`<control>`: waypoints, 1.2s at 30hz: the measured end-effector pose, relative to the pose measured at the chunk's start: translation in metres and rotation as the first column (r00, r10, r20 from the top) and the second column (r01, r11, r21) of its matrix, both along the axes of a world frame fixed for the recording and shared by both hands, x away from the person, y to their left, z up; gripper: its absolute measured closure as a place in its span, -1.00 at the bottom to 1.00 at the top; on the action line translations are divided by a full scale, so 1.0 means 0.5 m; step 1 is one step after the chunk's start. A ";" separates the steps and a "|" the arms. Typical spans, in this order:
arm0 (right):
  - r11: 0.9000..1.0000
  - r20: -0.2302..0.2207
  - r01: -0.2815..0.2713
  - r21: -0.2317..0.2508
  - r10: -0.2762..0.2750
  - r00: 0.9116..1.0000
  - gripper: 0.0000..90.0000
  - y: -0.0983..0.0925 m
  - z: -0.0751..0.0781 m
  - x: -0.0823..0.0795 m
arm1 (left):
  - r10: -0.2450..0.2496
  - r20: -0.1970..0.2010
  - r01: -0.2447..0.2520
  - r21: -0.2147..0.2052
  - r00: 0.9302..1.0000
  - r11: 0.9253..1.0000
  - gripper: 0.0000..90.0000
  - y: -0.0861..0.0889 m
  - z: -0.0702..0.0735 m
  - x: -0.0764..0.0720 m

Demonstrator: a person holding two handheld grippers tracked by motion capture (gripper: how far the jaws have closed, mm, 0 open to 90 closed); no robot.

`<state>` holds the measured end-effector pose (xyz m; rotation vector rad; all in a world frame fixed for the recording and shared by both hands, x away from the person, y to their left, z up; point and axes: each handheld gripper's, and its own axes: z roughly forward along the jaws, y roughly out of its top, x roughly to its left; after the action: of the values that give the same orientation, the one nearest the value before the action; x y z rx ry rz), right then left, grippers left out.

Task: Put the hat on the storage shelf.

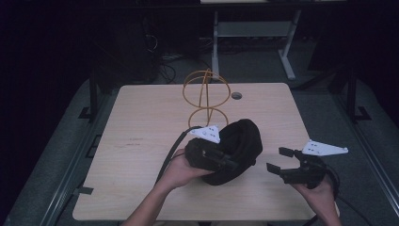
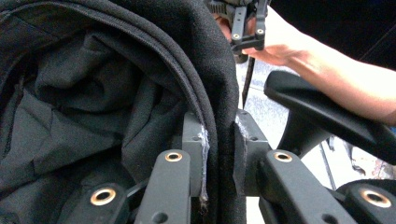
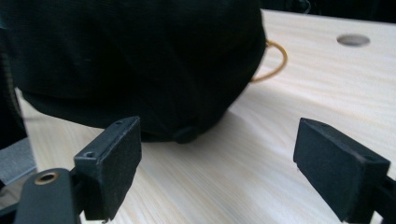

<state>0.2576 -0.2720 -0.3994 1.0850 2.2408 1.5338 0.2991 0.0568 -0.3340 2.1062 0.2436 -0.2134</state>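
Note:
A black fabric cap (image 1: pixel 243 139) is held just above the wooden table (image 1: pixel 141 141), in front of a gold wire stand (image 1: pixel 205 92). My left gripper (image 1: pixel 234 165) is shut on the cap's rim; in the left gripper view the rim (image 2: pixel 219 107) is pinched between the two jaws of the left gripper (image 2: pixel 219 144), with the cap's lining to the left. My right gripper (image 1: pixel 278 159) stands open to the right of the cap, apart from it. In the right gripper view, the right gripper (image 3: pixel 224 168) has wide pads (image 3: pixel 112 158) with nothing between them, and the cap (image 3: pixel 140 56) is just beyond.
A round cable hole (image 1: pixel 236 95) lies at the table's far edge, behind the stand. Part of the wire stand (image 3: pixel 276 60) shows behind the cap. A black chair armrest (image 2: pixel 327 116) and the other hand (image 2: pixel 299 56) are past the left jaws. A desk frame (image 1: pixel 287 52) stands beyond.

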 end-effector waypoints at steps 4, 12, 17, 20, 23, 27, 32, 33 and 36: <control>0.999 0.030 -0.034 0.040 0.032 0.999 -0.68 0.003 0.025 -0.004 | -0.010 0.003 0.010 -0.025 1.000 1.000 0.72 -0.003 0.019 0.006; 0.996 0.082 -0.070 0.060 0.065 0.995 -0.66 0.021 0.054 0.008 | -0.035 0.015 0.035 -0.046 0.999 0.998 0.72 -0.016 0.036 0.009; 0.996 0.088 -0.075 0.045 0.071 0.994 -0.54 0.030 0.059 0.018 | -0.063 0.021 0.064 -0.046 0.998 0.997 0.71 -0.027 0.042 0.005; 0.997 0.092 -0.073 0.041 0.069 0.993 -0.41 0.033 0.058 0.024 | -0.083 0.019 0.084 -0.052 0.996 0.995 0.71 -0.033 0.044 0.001; 0.994 0.090 -0.099 0.047 0.095 0.991 -0.14 0.036 0.056 0.029 | -0.105 0.033 0.106 -0.043 0.994 0.993 0.71 -0.042 0.049 -0.004; 0.990 0.125 -0.130 0.052 0.123 0.984 0.36 0.038 0.059 0.024 | -0.112 0.049 0.115 -0.048 0.992 0.992 0.71 -0.048 0.057 -0.008; 0.987 0.159 -0.148 0.063 0.136 0.978 0.85 0.036 0.065 0.016 | -0.111 0.050 0.114 -0.060 0.993 0.992 0.70 -0.042 0.064 -0.006; 0.987 0.156 -0.151 0.062 0.140 0.978 0.89 0.036 0.066 0.015 | -0.111 0.047 0.114 -0.059 0.993 0.992 0.70 -0.040 0.065 -0.006; 0.988 0.158 -0.147 0.055 0.137 0.978 0.92 0.037 0.072 0.013 | -0.104 0.053 0.107 -0.063 0.993 0.992 0.69 -0.034 0.063 -0.004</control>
<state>0.2640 -0.2536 -0.3636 0.8059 2.2182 1.6965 0.2971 0.0400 -0.3024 2.0583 0.0944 -0.2285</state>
